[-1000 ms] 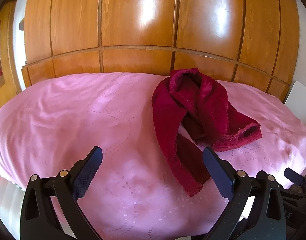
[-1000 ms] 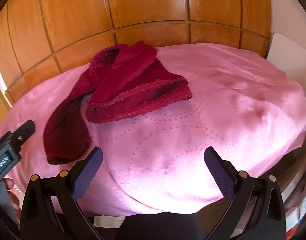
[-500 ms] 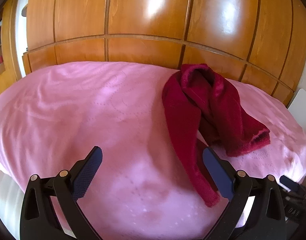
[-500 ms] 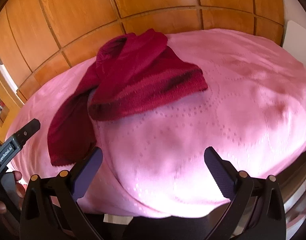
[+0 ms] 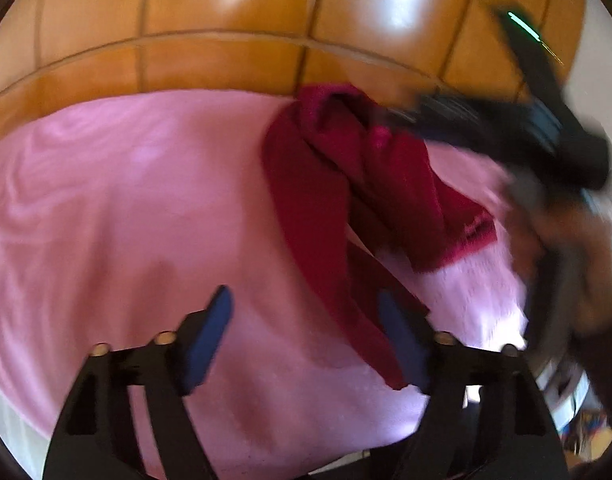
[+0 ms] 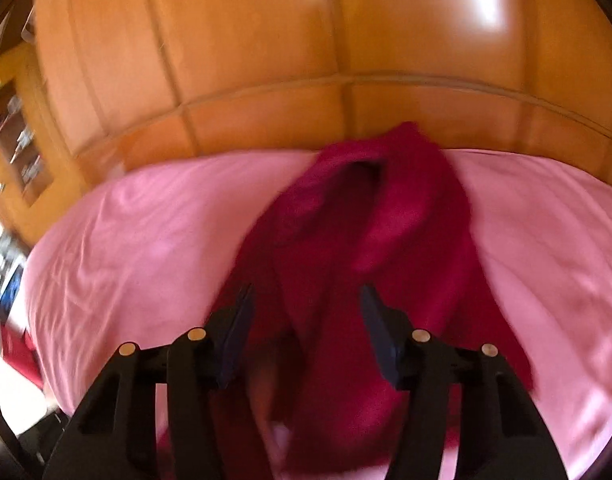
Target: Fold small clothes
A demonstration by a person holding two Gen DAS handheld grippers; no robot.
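A crumpled dark red garment (image 5: pixel 345 184) lies on the pink bedspread (image 5: pixel 126 208), right of centre, one long strip trailing toward the near edge. My left gripper (image 5: pixel 306 320) is open just above the bedspread, its right finger beside the strip's near end. The right gripper, blurred, shows in the left wrist view (image 5: pixel 505 132) above the garment's far right part. In the right wrist view the garment (image 6: pixel 385 240) fills the centre, and my right gripper (image 6: pixel 306 312) is open right over it, with cloth seen between the fingers.
A glossy wooden panelled wall (image 5: pixel 266 20) rises right behind the bed. A wooden shelf unit (image 6: pixel 14 140) stands at the far left in the right wrist view. The bed's near edge drops off below both grippers.
Both grippers have narrowed their opening and moved in toward the garment. The right one swung left and now hovers over the garment's middle. Both views are motion-blurred.
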